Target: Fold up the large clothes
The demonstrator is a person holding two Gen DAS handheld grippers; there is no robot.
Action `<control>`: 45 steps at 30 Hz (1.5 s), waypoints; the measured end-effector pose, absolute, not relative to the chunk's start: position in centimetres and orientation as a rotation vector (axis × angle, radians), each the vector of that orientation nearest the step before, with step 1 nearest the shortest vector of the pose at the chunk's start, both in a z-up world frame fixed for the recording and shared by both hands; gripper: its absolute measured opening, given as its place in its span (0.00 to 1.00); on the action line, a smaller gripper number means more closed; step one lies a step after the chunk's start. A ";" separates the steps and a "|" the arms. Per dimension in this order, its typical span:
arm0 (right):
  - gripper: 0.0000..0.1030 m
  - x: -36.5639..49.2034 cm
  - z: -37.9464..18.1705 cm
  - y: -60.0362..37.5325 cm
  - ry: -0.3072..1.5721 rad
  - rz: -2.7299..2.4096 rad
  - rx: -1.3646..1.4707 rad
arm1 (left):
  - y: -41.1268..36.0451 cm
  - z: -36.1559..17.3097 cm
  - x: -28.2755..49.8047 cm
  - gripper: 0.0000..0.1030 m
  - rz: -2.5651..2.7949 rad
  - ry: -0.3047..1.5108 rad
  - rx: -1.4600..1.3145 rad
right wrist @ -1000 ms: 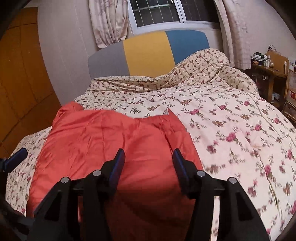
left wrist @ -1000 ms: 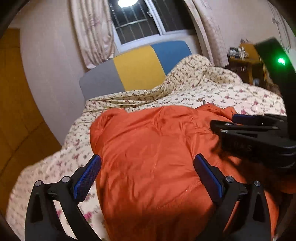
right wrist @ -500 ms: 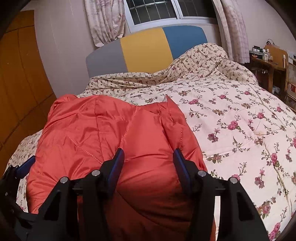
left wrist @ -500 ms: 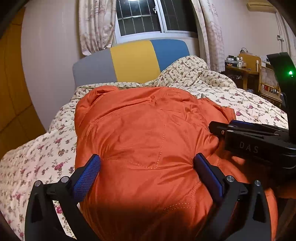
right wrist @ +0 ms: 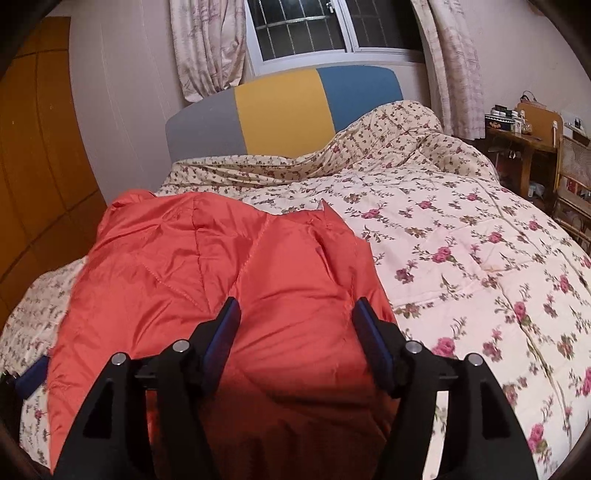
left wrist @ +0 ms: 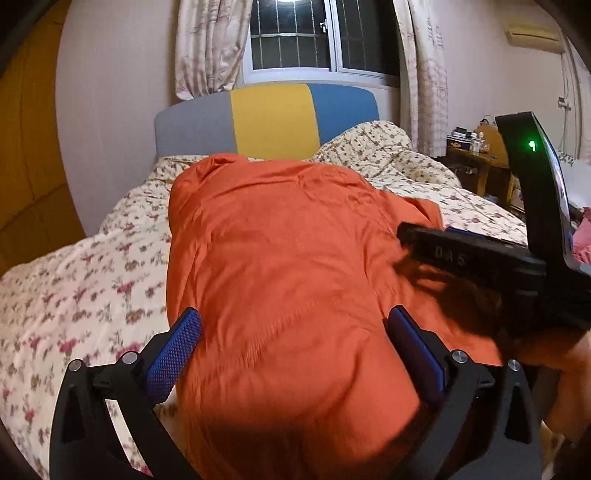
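Observation:
A large orange quilted garment (left wrist: 280, 258) lies bunched on the floral bedspread (left wrist: 81, 273); it also shows in the right wrist view (right wrist: 207, 266). My left gripper (left wrist: 291, 343) is open, its blue pads either side of the garment's near bulge. My right gripper (right wrist: 295, 332) is open over the garment's near right part. The right gripper also shows in the left wrist view (left wrist: 461, 247), beside the garment's right edge. A blue pad of the left gripper (right wrist: 33, 376) shows at the right view's left edge.
The bed has a grey, yellow and blue headboard (right wrist: 280, 110) under a curtained window (right wrist: 314, 29). A wooden side table (right wrist: 524, 147) with small items and a chair stand at the right. A wooden wardrobe (right wrist: 33, 147) is on the left.
Both grippers have dropped lower and closer to the garment, which now bulges higher in view and hides more of the bedspread. Both grippers have stayed open.

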State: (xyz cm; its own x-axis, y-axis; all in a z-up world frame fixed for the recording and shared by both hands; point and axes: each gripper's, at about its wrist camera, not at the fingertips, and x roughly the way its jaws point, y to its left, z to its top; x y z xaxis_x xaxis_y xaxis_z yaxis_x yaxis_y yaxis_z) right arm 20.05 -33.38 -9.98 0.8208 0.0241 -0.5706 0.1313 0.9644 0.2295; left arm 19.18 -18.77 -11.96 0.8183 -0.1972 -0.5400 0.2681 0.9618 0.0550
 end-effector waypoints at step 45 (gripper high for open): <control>0.89 19.1 -12.6 -37.3 0.902 0.361 0.722 | -13.1 -10.5 20.2 0.90 -0.546 0.812 -0.181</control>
